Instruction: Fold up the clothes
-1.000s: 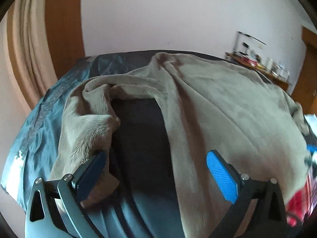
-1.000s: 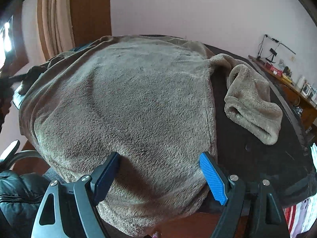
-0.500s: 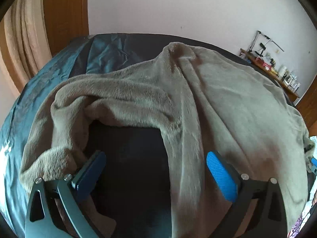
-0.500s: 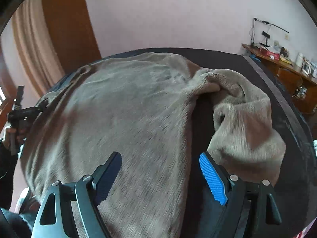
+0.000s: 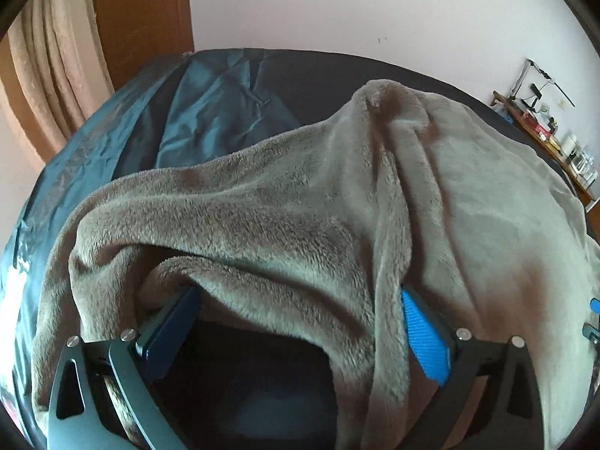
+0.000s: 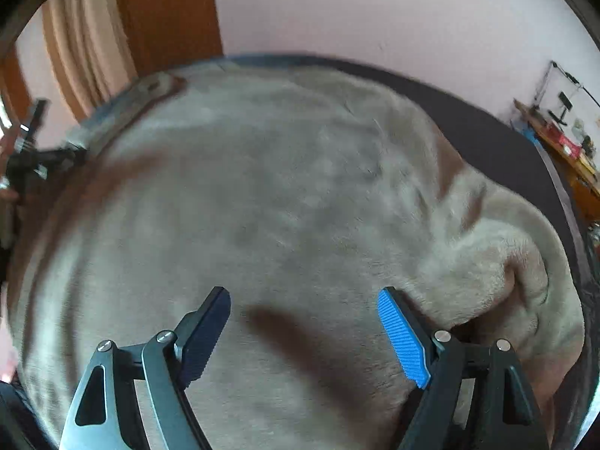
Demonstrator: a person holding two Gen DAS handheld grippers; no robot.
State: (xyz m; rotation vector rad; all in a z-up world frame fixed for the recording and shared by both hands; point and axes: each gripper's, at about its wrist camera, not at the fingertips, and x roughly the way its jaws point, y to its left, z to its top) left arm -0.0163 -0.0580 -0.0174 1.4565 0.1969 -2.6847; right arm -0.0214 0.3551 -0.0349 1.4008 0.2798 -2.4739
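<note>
Fleece garment (image 5: pixel 285 202), one, grey-brown plush, lies spread over a dark-covered bed (image 5: pixel 232 101); body flat, one sleeve out each side.

Change over the last second: both wrist views have slid sideways across the fabric. Left gripper (image 5: pixel 300 322) earlier looked onto bare dark cover between sleeve and body; now the left sleeve (image 5: pixel 210 225) bunches right up against its fingers, a fold of pile lying between them. Right gripper (image 6: pixel 303 322) earlier sat at the hem; now it hangs over the middle of the body, with the right sleeve (image 6: pixel 498 258) curled just beside its blue pad. Right view is motion-smeared.

Jaws: both pairs stand wide apart. Nothing pinched by the right. Left has fleece between its fingers, but the pads do not press on it.

Reading: both hands are lining up on the sleeves, likely the first inward fold; no fold made yet.

Count: one garment, two sleeves, two grippers. One cluttered side table (image 5: pixel 543 131) against the wall, one curtain (image 5: pixel 56 60).
</note>
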